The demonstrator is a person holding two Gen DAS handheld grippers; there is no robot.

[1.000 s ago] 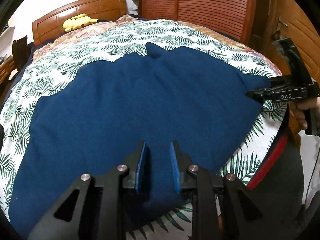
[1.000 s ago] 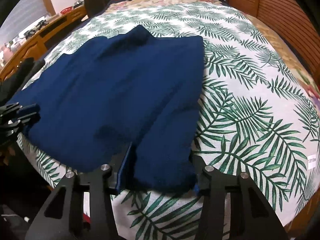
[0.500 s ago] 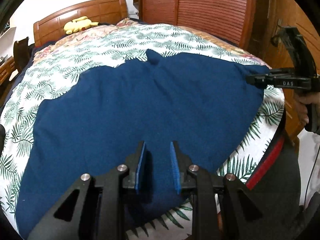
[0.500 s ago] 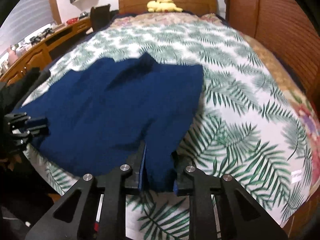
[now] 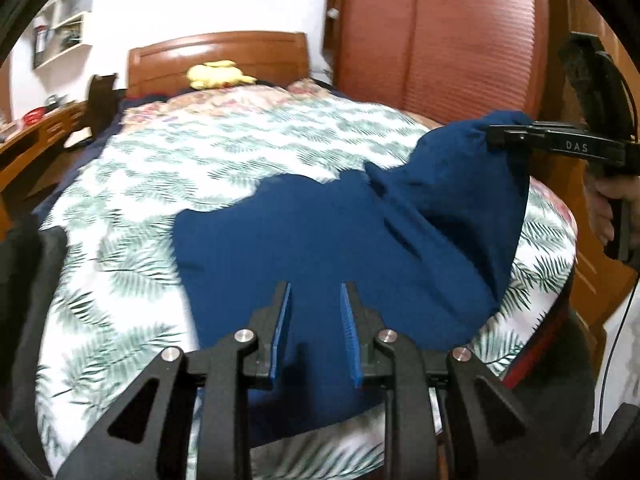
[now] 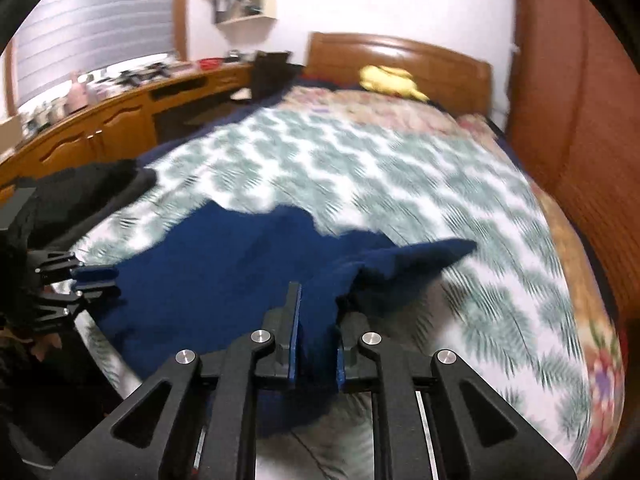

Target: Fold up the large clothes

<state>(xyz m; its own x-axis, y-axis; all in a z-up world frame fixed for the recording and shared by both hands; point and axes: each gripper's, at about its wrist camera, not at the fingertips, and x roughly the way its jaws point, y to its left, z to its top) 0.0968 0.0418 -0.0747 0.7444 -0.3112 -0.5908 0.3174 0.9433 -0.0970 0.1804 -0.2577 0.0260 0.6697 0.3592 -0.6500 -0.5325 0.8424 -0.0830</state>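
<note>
- Left wrist view: the navy garment fills the centre and lower middle of the frame, spread over the leaf-print bedspread, with its near hem running in between the blue pads of the left gripper.
- Those pads stand a little apart with cloth between them; whether they actually pinch it cannot be told, since the cloth hides the contact.
- At the upper right of the frame the right gripper has one corner of the garment lifted clear of the bed, the fabric hanging from it in a soft tent; a hand holds its grip at the right edge.
- Right wrist view: the garment sits left of centre, and a bunched corner runs down between the right gripper pads, whose jaws are closing on it.
- The left gripper shows at the left edge, at the garment's opposite corner.
- Handling, as a judgement: the cloth looks soft, limp and fairly thick, drapes and creases under its own weight, and will sag between the two holds.
- Corners and hems seem the best places to grasp, keeping both taut so the fold lands flat.
</note>
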